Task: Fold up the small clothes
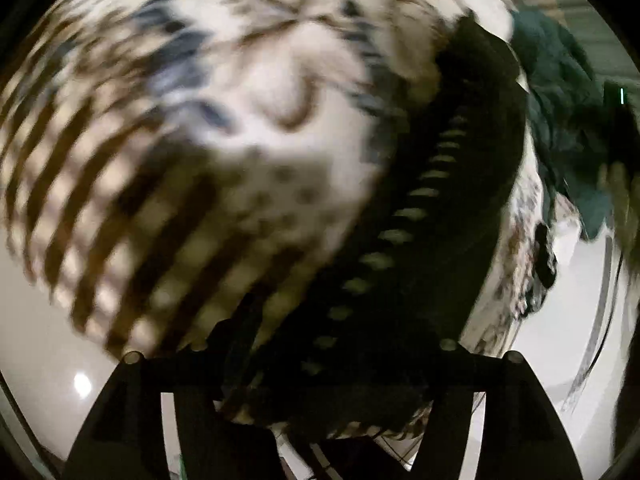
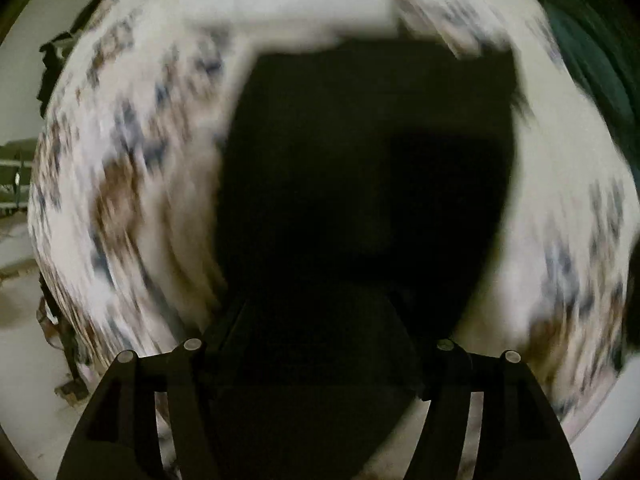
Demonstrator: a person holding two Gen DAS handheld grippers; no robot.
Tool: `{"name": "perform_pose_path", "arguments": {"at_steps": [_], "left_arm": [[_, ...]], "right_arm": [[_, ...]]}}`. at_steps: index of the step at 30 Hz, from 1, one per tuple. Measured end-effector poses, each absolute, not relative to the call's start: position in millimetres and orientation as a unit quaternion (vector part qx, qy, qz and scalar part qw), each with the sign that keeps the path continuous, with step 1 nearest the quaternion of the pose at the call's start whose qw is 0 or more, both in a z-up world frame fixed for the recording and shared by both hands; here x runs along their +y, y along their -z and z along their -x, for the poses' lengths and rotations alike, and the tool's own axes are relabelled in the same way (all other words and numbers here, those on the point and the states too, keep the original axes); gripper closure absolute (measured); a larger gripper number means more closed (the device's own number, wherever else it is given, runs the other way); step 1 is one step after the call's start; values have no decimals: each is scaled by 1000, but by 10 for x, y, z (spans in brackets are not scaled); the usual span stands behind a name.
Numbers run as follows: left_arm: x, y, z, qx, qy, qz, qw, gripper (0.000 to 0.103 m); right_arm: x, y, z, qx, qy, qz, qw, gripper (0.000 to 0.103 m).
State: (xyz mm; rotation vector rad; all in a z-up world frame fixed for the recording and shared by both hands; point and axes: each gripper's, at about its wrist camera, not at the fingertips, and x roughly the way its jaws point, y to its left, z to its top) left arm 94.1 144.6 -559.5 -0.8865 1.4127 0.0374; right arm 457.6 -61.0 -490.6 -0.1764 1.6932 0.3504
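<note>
A white knitted garment with brown and blue-grey patterning and a brown-striped edge fills the left wrist view, badly blurred. My left gripper points down into it. One black finger shows its ridged pad bare, off the cloth; the other finger is hidden under the striped edge. In the right wrist view the same garment wraps around a wide dark mass, my right gripper. Its outline stays broad at the far end, with no pale cloth seen between the fingers. Blur and shadow hide the separate fingertips.
A dark green cloth lies at the right of the garment, also at the upper right. The pale glossy table shows at the lower left. A dark object and shelving sit at the far left.
</note>
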Motion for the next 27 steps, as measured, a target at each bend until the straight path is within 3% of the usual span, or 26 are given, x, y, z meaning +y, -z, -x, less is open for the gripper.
{"name": "perform_pose_path", "arguments": {"at_steps": [4,5,7,8,10,13,18,19,20,21,22,23,24,27], "left_arm": [[1090,5665,-1247,652,-1,312,691,44],[1052,5702,-1281,653,-1,298,696,55],[984,5754,-1270,661,-3,276,697,94],[977,5759,-1247,661,-3,271,699,94],[996,5704,-1196,656,-7,265,707,95],[1070,5689,-1163,669,-14,255,698,94],[1070,5468,-1344,708,-10,231,668,91],[1062,5349,-1401,705,-4,221,673,85],[1091,5214,-1489,695,5,216,686,73],[1104,5103,-1628,680,13,219,699,66],[1136,5028,-1834,663,20,229,712,51],[1167,5003,-1968,654,24,235,719,43],[1205,4996,-2269,641,27,240,729,43],[1328,5073,-3129,608,29,257,751,43]], "right_arm": [[-1501,5339,-3453,806,-110,0,581,36],[-1662,5463,-3203,819,-102,-24,565,36],[-1942,5735,-2640,839,-84,-73,532,37],[-2002,5818,-2448,843,-86,-87,523,42],[-2097,5945,-2036,844,-92,-107,517,93],[-2250,5954,-1707,826,-79,-122,544,97],[-2444,5901,-1702,832,-87,-142,529,94],[-2465,5848,-1776,833,-95,-147,524,90],[-2502,5774,-1883,830,-101,-151,527,87],[-2562,5656,-2039,818,-109,-156,543,75],[-2619,5552,-2204,805,-108,-160,560,57],[-2662,5478,-2365,794,-103,-166,576,49],[-2726,5410,-2520,782,-98,-176,590,42],[-2918,5277,-3192,745,-77,-213,627,42]]}}
